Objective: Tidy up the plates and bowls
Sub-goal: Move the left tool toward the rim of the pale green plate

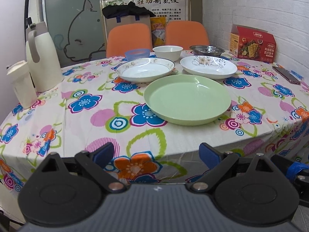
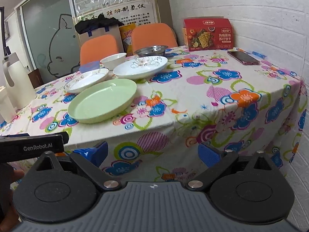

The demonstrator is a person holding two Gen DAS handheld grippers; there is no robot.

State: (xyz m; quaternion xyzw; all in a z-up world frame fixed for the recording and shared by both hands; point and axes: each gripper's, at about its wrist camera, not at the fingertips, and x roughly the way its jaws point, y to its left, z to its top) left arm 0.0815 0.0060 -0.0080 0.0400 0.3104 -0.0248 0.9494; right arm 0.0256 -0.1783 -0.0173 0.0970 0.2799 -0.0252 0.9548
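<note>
from where i sat, the sorting looked not yet begun: nothing was stacked, and every dish lay on its own on the table [image 1: 81, 116]. i held the left gripper [image 1: 156, 154] off the near edge, fingers spread wide and gripping nothing; the right gripper [image 2: 152, 152] hung the same way, released and empty, off the near edge toward the right side. i counted three plates: the green plate [image 1: 187, 100] nearest the front edge, the gold-rimmed plate [image 1: 144, 69] behind it to the left, and the flower-printed plate [image 1: 208, 66] behind it to the right, each close beside its neighbour, though i could not tell whether the rims touched. along the far edge i counted three bowls: a blue bowl [image 1: 137, 54], a white bowl [image 1: 167, 52] and a steel bowl [image 1: 206, 49]. my judgement was that all of the work was left, plates to be piled together and bowls nested. a cracker box [image 1: 253, 42] stood by the far right edge, a phone [image 1: 286, 75] near it, and one thermos jug [image 1: 41, 58] with a cup [image 1: 21, 85] at the left edge.
</note>
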